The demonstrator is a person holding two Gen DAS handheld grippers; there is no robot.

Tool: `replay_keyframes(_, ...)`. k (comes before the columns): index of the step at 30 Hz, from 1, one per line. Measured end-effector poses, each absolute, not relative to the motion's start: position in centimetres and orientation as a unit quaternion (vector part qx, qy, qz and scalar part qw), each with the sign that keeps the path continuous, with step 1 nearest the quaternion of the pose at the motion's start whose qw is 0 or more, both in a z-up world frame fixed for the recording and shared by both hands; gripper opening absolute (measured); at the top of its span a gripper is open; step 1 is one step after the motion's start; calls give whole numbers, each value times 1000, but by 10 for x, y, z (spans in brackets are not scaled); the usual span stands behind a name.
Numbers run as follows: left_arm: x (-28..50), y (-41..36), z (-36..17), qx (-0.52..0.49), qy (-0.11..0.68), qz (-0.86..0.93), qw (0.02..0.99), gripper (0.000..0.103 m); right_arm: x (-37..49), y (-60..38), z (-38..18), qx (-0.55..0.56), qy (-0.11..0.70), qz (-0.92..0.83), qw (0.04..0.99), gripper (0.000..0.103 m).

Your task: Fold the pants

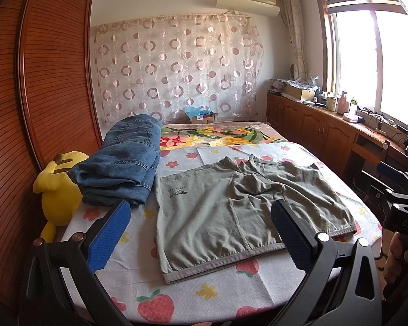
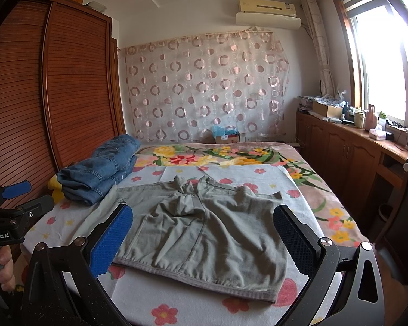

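Note:
Grey-green short pants (image 1: 217, 217) (image 2: 204, 233) lie spread flat on the bed, leg hems toward me and the crumpled waist on the far side. A small dark logo marks the left leg. My left gripper (image 1: 200, 206) hovers open over the near left part of the pants, with nothing between its blue pads (image 1: 108, 239). My right gripper (image 2: 202, 209) hangs open over the near middle of the pants, also holding nothing. Neither gripper touches the cloth.
Folded blue jeans (image 1: 125, 163) (image 2: 103, 171) are stacked left of the pants, beside a yellow plush toy (image 1: 59, 190). A strawberry-print sheet (image 1: 204, 293) covers the bed. A wooden wardrobe (image 1: 40, 81) stands on the left and low cabinets (image 1: 326, 130) on the right.

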State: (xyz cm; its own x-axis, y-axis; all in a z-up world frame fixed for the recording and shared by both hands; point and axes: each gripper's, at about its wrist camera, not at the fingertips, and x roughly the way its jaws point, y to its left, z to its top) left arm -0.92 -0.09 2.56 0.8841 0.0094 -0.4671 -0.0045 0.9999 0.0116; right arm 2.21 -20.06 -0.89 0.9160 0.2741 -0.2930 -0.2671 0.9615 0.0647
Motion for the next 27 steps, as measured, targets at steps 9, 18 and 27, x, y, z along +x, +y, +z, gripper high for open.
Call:
replay_keyframes(9,-10,-1,25,5,240,3,971,103,22,-201,-9,12,151,138,979,103)
replay_keyframes(18,-13,-4,36,6,238,3,971,103,22,-200,-7,12,152,139,979,103)
replay_keyframes(27,-9,-9,37,13,252,2,968,103,25,-203,-8,18,155,140,978,103)
